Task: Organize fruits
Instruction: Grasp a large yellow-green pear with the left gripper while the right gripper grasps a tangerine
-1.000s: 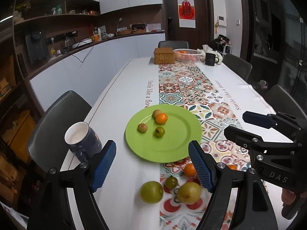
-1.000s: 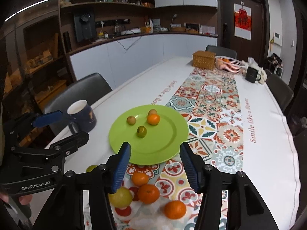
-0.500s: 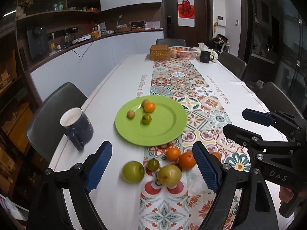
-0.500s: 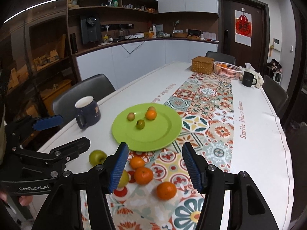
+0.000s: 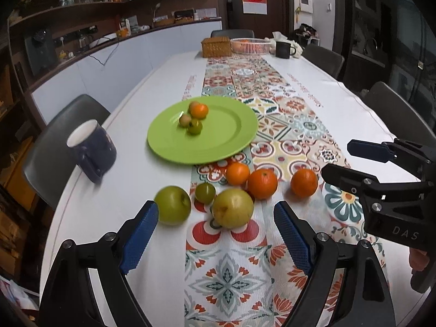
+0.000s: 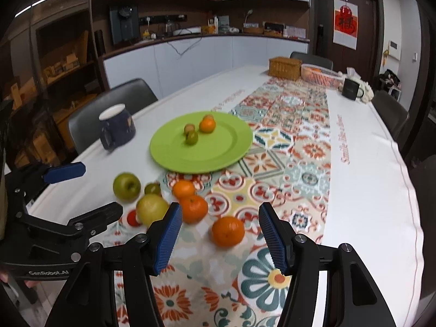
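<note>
A green plate [image 5: 218, 147] [image 6: 218, 158] holds several small fruits, one an orange [image 5: 199, 110]. Loose on the table runner in front of it lie a green apple [image 5: 173, 204] [image 6: 126, 186], a small green fruit [image 5: 205, 193], a yellow pear [image 5: 233, 208] [image 6: 151, 208] and three oranges [image 5: 262, 184] [image 6: 228, 231]. My left gripper [image 5: 215, 234] is open and empty, just short of the pear. My right gripper [image 6: 219, 238] is open and empty, with the nearest orange between its fingertips' line of view. It also shows at the right of the left wrist view [image 5: 354, 160].
A dark blue mug [image 5: 91, 150] [image 6: 117, 130] stands left of the plate near the table edge. A wicker box [image 5: 216, 46], a pink basket [image 5: 250, 45] and a black mug [image 5: 283, 49] stand at the far end. Chairs line both sides.
Both grippers have pulled back toward the near end of the table. The plate now looks farther off and the loose fruits have come fully into view ahead of the fingers.
</note>
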A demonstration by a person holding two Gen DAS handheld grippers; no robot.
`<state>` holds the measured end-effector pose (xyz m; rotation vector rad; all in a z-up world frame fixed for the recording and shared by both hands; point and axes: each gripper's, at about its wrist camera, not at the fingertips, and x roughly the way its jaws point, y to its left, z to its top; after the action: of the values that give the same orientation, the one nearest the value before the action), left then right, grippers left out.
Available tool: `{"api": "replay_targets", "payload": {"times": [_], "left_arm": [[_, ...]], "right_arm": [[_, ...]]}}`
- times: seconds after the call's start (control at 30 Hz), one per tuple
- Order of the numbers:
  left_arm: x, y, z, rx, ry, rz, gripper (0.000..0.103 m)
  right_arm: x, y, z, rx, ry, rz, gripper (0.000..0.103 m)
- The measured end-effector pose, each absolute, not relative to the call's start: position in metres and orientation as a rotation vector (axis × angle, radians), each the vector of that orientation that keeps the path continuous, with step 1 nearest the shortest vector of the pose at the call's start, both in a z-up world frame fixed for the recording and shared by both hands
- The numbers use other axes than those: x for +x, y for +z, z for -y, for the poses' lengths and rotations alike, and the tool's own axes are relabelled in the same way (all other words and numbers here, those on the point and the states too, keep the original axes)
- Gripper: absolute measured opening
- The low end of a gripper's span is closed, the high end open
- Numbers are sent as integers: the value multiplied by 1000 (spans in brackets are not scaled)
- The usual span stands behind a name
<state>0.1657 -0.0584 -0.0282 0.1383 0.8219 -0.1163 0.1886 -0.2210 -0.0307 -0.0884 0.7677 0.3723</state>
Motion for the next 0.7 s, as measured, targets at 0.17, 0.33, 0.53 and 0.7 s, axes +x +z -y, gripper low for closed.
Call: {"api": "replay_targets", "payload": {"times": [0.17, 0.33, 0.53, 0.7], "left_arm": [[172, -45, 57, 132, -126, -851, 87], [181, -64, 57, 129, -140, -890, 87], [193, -75, 60, 152, -144, -910, 86], [204, -81, 61, 145, -150, -926, 85]], "right_arm": [[192, -49, 221, -91, 366, -817, 59], [198, -67, 221, -102, 349, -864, 59], [207, -82, 220, -114, 340, -899, 59], [216, -91, 217, -113, 341, -923, 59]]}}
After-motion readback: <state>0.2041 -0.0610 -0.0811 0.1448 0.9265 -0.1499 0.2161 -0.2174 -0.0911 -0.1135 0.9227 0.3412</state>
